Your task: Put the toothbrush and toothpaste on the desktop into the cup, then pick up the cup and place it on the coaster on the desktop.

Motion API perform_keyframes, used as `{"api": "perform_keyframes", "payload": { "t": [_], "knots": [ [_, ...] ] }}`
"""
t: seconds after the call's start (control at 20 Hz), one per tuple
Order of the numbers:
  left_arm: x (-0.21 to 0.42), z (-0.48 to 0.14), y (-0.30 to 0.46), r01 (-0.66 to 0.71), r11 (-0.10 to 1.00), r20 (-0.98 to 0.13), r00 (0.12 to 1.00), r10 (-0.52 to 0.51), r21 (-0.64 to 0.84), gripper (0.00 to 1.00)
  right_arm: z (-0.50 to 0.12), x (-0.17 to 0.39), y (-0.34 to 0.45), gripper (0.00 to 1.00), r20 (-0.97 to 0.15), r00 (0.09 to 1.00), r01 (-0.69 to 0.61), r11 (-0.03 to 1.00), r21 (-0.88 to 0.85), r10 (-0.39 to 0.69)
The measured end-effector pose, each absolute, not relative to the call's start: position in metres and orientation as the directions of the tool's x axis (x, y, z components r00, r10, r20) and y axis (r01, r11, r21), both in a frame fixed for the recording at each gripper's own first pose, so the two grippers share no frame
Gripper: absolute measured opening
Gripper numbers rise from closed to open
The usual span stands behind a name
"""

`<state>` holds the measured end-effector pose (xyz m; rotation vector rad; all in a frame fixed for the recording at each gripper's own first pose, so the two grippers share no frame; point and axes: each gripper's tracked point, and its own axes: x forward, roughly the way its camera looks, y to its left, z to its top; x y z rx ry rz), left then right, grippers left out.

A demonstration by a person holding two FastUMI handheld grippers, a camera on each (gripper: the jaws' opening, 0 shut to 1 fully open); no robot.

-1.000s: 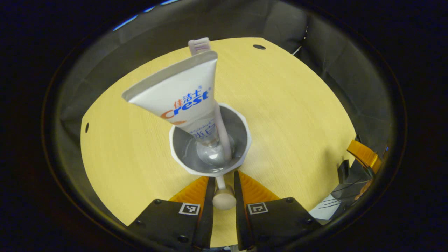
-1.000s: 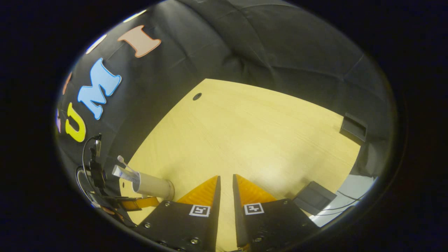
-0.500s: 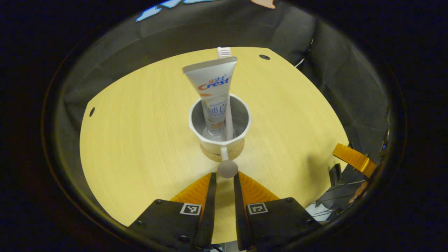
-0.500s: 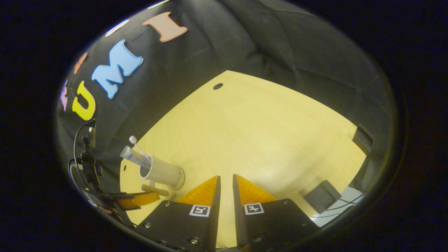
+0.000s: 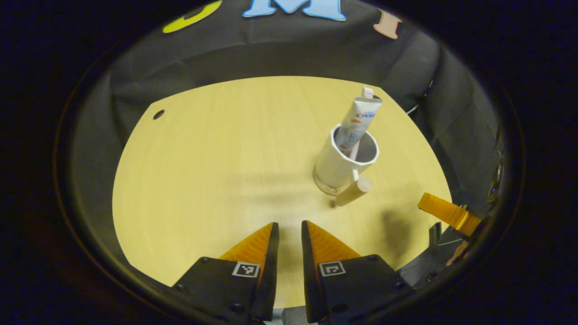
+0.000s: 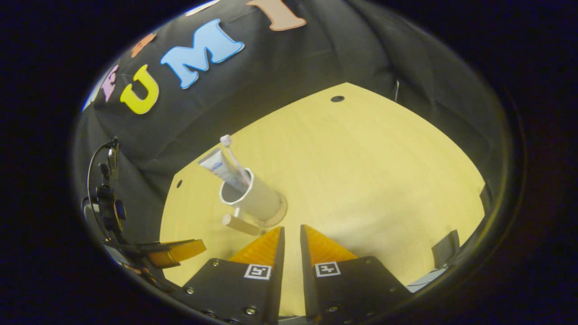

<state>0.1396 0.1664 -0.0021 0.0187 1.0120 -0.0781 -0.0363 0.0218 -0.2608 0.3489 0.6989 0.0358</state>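
A white cup [image 5: 339, 163] stands upright on a round cork coaster [image 5: 326, 187] at the right of the wooden table [image 5: 203, 171]. Its wooden handle [image 5: 354, 192] points toward me. A toothpaste tube [image 5: 359, 119] and a toothbrush [image 5: 368, 92] lean out of the cup. My left gripper [image 5: 289, 228] hangs well short of the handle, its fingers a narrow gap apart with nothing between them. In the right gripper view the cup [image 6: 257, 198], tube [image 6: 220, 168] and toothbrush [image 6: 226, 141] sit at left, just beyond my right gripper [image 6: 291, 232], whose fingers stand nearly together and empty.
The other gripper's finger [image 5: 445, 214] juts in at the table's right edge. The left gripper's finger [image 6: 178, 252] and cables [image 6: 106, 198] show at lower left. Small holes [image 5: 158, 114] [image 6: 337, 98] mark the tabletop. A dark box [image 6: 445, 248] sits beyond the near right edge.
My left gripper let go of the cup's handle, drew back and swung left, leaving the cup on the coaster. The right gripper turned so the cup sits closer to its fingers.
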Motion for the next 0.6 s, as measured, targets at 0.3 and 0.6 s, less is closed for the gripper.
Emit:
{"api": "perform_keyframes", "payload": {
  "t": [0.3, 0.6],
  "knots": [
    [0.144, 0.114, 0.304, -0.039, 0.999, -0.697, 0.717, 0.024, -0.005, 0.34, -0.196, -0.013, 0.069, 0.21, -0.532, 0.825, -0.058, 0.964, 0.26, 0.193],
    [0.12, 0.258, 0.429, -0.08, 0.996, -0.465, 0.883, 0.056, -0.034, 0.34, -0.099, 0.008, 0.09, 0.21, -0.348, 0.913, -0.143, 0.966, 0.213, 0.212]
  ]
}}
